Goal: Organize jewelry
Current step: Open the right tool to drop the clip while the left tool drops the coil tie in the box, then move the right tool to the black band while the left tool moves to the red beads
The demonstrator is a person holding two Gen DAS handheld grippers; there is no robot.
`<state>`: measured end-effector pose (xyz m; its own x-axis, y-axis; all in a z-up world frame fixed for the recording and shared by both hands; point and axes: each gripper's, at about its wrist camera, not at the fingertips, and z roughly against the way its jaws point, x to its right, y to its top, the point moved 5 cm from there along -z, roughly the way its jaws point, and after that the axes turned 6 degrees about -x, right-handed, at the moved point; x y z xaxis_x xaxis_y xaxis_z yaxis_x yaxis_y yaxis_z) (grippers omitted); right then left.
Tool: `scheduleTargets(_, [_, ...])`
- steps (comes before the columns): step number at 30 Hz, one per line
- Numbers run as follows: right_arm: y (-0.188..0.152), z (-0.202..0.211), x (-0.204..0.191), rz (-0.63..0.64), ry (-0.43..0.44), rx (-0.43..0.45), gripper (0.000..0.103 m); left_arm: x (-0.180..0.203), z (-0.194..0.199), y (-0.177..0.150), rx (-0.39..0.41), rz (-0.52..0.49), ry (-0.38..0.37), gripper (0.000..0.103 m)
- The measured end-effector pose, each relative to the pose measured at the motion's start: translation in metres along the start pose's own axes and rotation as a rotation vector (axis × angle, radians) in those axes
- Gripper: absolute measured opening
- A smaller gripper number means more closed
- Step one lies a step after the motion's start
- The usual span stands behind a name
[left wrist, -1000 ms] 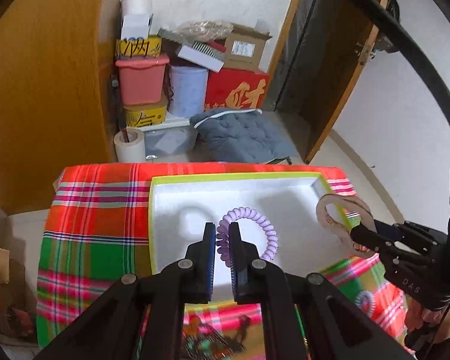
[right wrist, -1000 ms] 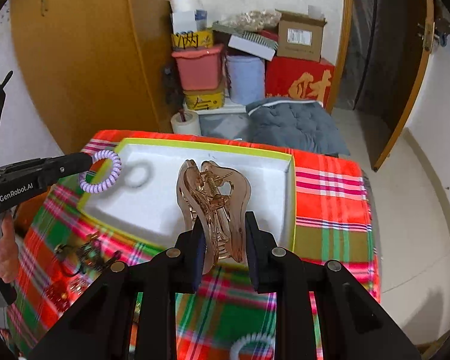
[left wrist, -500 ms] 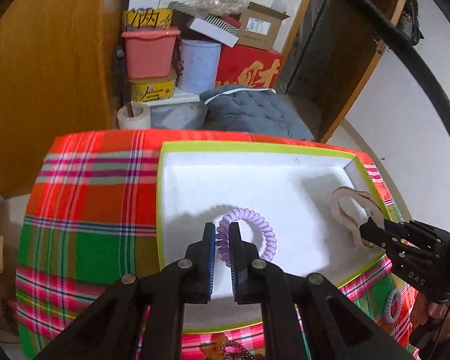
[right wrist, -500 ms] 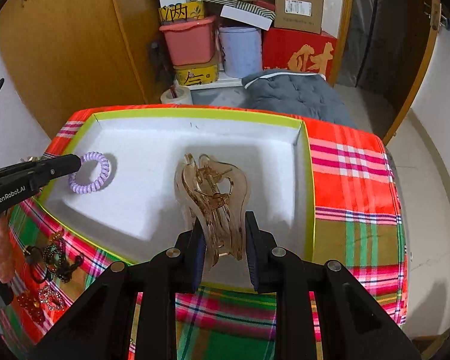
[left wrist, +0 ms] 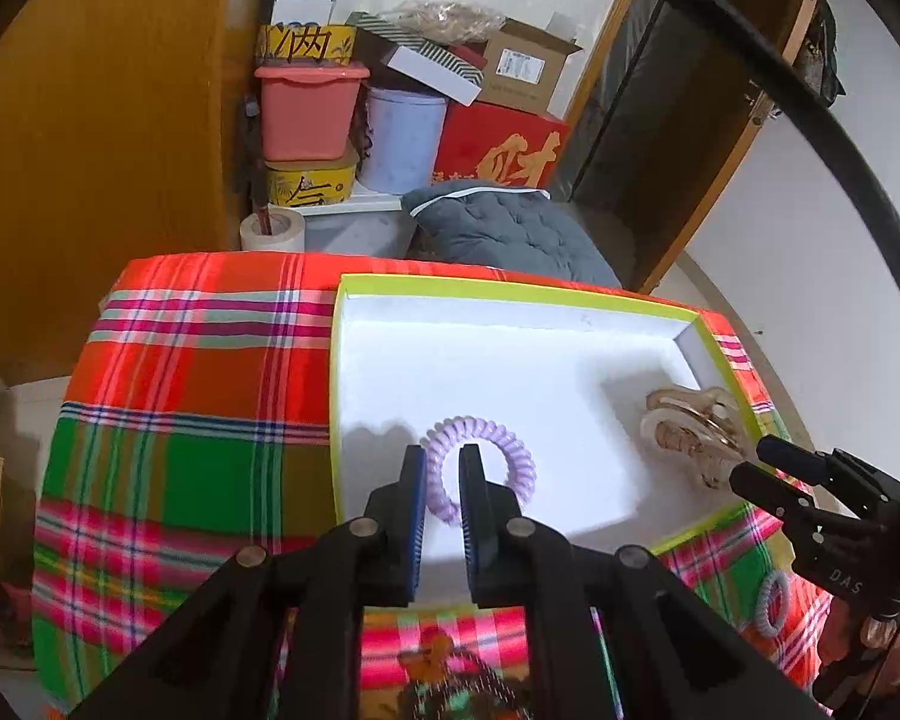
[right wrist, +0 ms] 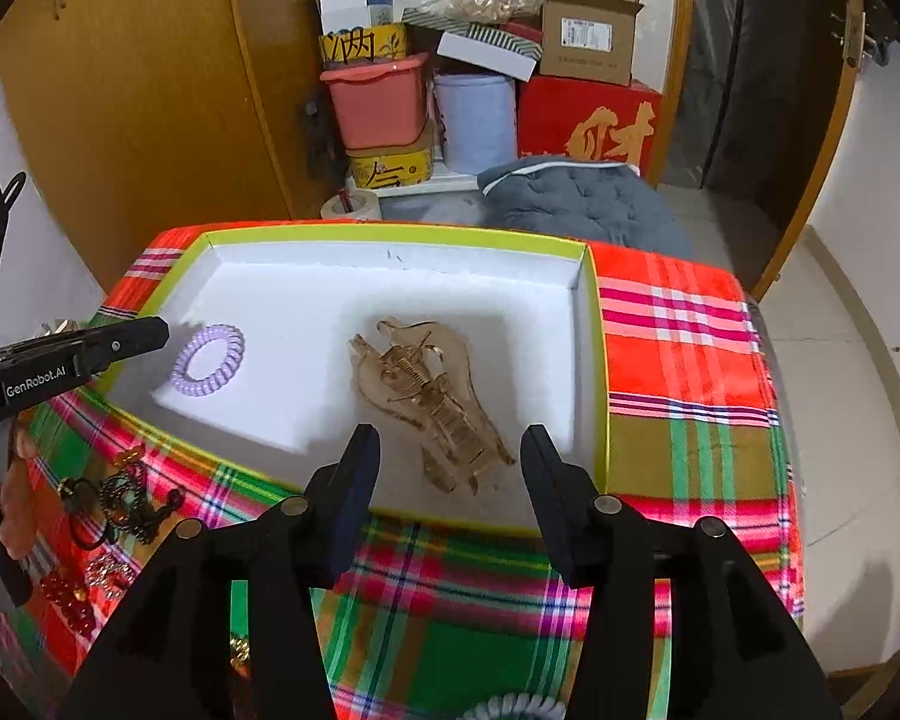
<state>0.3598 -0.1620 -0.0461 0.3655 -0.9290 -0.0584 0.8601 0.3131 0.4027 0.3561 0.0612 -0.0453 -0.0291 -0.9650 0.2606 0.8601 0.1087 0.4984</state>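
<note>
Two readable marks: "GenRobot.AI" on left gripper, "DAS" on right gripper

The left gripper points steeply down, its jaws nearly closed and pinching the purple coil hair tie. The right gripper also tilts steeply down; its jaws are opening, well apart, the pads pressing on nothing. Fingers wrap the left gripper's handle.
</note>
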Motion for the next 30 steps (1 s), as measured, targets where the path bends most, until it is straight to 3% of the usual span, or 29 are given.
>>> scheduleTargets(6, [-0.014, 0.031, -0.009, 0.0, -0.008, 0.035, 0.05, 0.013, 0.038, -0.023, 0.026, -0.032, 0.025, 0.01])
scheduleTargets(14, [-0.064, 0.087, -0.028, -0.001, -0.008, 0.068, 0.05, 0.033, 0.094, -0.073, 0.059, -0.045, 0.024, 0.01])
scheduleTargets(30, [-0.15, 0.156, -0.057, -0.044, 0.011, 0.094, 0.05, 0.052, 0.158, -0.173, 0.054, -0.044, -0.006, 0.01])
